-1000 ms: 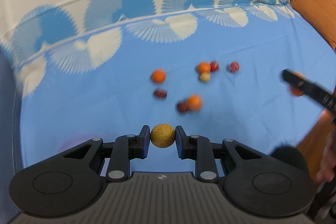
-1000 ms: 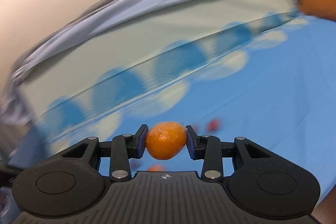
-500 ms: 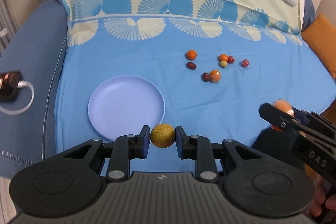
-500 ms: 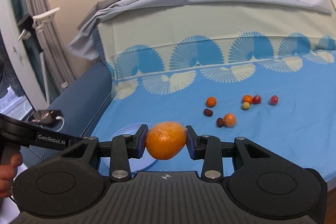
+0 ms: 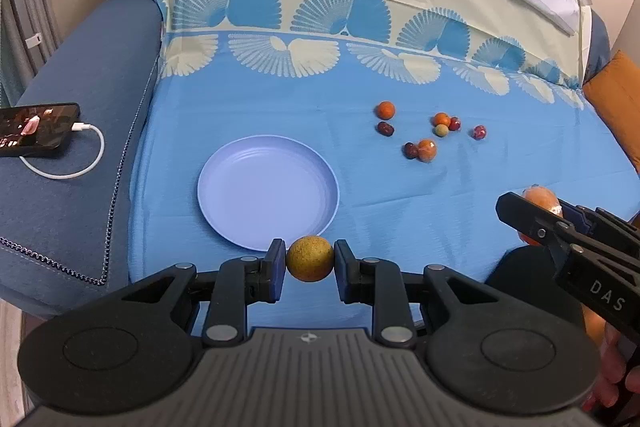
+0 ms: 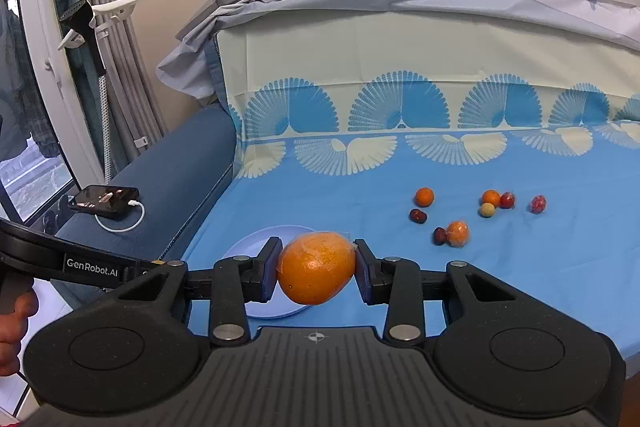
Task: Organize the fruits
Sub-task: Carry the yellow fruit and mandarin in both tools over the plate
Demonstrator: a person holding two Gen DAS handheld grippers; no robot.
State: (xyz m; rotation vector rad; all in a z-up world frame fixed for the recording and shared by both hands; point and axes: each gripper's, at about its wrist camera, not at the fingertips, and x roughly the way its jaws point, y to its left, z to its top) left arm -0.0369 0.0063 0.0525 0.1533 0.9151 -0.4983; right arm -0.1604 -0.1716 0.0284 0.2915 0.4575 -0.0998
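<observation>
Sofa cloth [image 5: 400, 195] carried plate [image 5: 224, 187] | left tool [image 5: 310, 263] clamped yellow fruit [image 5: 310, 259], right tool [image 6: 316, 269] clamped orange [image 6: 316, 269] | step: carry | next: release onto plate at 12 o'clock

A: Lighting, both views: even, soft indoor light, fairly bright. Daylight enters at the window [image 6: 28, 163] on the left edge of the right wrist view.

B: Shadows?

A: Faint. A soft one under the plate [image 5: 268, 195] rim, another below the scattered fruit [image 5: 426, 150]. No hard glare; a mild sheen on the wrapped orange [image 6: 316, 267] and the phone [image 5: 38, 129] screen.

B: Sharpness?

A: Centre crisp, no motion blur. The right gripper [image 5: 540, 217] at the left view's edge is slightly soft.

B: Distortion?

A: Strong fisheye bending: sofa [image 5: 80, 155] edges, curtain [image 6: 92, 39] and window frame curve; corners fall to black.
</observation>
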